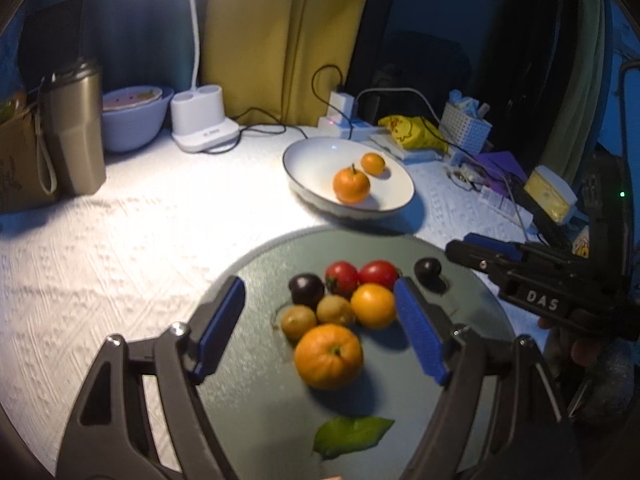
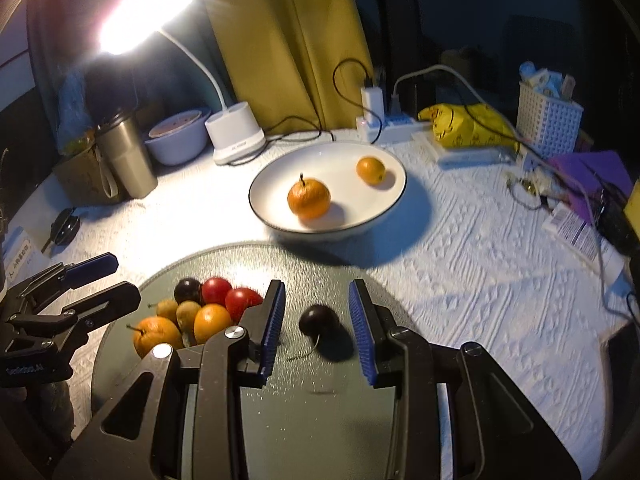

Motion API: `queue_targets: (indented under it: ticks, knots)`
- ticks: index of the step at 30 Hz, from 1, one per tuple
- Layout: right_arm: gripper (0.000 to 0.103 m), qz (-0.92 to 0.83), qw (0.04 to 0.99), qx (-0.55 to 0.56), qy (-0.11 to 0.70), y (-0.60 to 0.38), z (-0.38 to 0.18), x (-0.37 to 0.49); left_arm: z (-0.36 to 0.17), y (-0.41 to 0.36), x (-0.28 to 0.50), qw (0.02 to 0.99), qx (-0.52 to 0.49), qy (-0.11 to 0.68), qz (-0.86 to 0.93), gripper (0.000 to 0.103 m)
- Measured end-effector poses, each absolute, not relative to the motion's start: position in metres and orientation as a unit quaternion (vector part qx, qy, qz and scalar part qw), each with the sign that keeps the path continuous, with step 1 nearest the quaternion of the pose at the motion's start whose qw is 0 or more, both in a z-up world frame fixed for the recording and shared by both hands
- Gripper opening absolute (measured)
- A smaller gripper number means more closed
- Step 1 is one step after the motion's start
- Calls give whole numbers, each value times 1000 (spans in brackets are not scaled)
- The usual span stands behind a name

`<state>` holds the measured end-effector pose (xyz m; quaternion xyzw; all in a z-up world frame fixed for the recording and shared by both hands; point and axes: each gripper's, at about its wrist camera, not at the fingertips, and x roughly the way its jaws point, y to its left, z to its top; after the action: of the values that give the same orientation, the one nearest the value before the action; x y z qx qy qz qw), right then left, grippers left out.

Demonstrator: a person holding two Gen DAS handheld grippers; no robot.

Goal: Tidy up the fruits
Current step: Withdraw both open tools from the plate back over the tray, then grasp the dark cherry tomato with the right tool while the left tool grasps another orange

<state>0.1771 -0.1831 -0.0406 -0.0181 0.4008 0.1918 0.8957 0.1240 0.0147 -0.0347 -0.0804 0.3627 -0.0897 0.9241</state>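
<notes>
Grey-green round tray (image 2: 280,420) on the desk (image 2: 460,280) holds mixed fruit at 9 o'clock. Right hand-held gripper (image 2: 316,332), narrow and empty, straddles 1 dark plum (image 2: 318,319), likely to sort it. Left hand-held gripper (image 1: 320,320) gapes wide around the pile. White bowl (image 2: 340,160) at 12 o'clock holds 2 oranges.

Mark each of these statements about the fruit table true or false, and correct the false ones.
1. The white bowl holds two orange fruits. True.
2. The right gripper is clamped on a red tomato. False: its jaws stand apart, empty, either side of a lone dark plum that lies on the round grey board.
3. The left gripper is open above the fruit cluster. True.
4. A green leaf lies in the white bowl. False: it lies on the grey board.
5. The desk lamp is off. False: it shines brightly.
</notes>
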Motion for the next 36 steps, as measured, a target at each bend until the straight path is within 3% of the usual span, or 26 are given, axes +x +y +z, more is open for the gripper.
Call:
queue_targets:
  ticks: [8,12,25,27,32,36]
  knots:
    - [37,193,882,-15,430,-179,-66,178,-51,15,114,917,-93,378,-89,78]
    - [45,191,879,-12,436,-180,-71,182,-58,13,112,913,-94,387,-91,78]
    - [45,194,873,-15,446,-173,-83,193,-79,4,121,897,-69,425,-94,77]
    - [45,193,874,-18,445,-172,-83,194,-81,3,121,896,-66,428,-94,65]
    - [45,193,873,-26,448,-170,-84,195,-81,1,122,896,-59,429,-99,52]
    - [34,196,872,-31,447,-168,-84,195,-80,-4,121,896,-52,429,-101,45]
